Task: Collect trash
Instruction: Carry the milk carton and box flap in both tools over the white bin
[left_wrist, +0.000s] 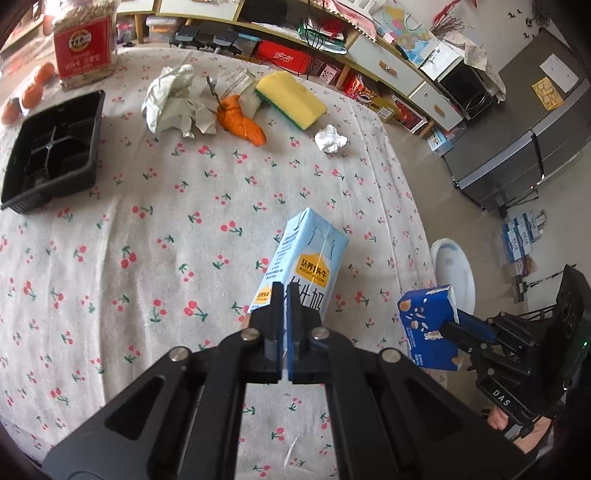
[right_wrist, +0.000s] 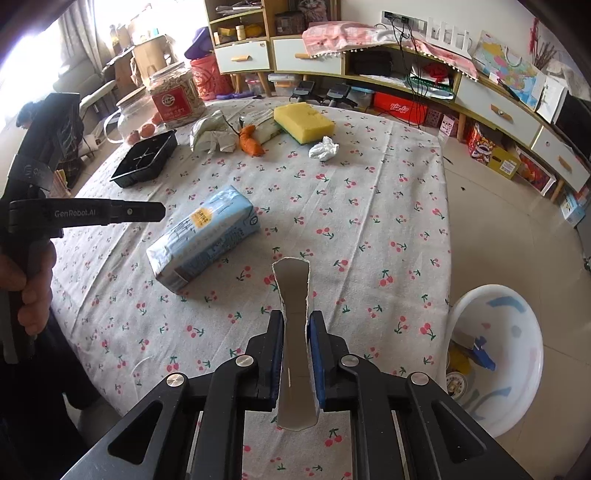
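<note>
On the cherry-print table (right_wrist: 388, 206): one pale blue milk carton (right_wrist: 203, 240) lying flat near the middle, one yellow sponge (right_wrist: 303, 123), one white paper ball (right_wrist: 324, 148), one black tray (right_wrist: 146, 160) by the far left edge. Left gripper (left_wrist: 283, 295) with jaws closed together, nothing between. Right gripper (right_wrist: 295, 325) clamped narrow on one torn blue box (left_wrist: 430, 326), open end up, near the right edge.
</note>
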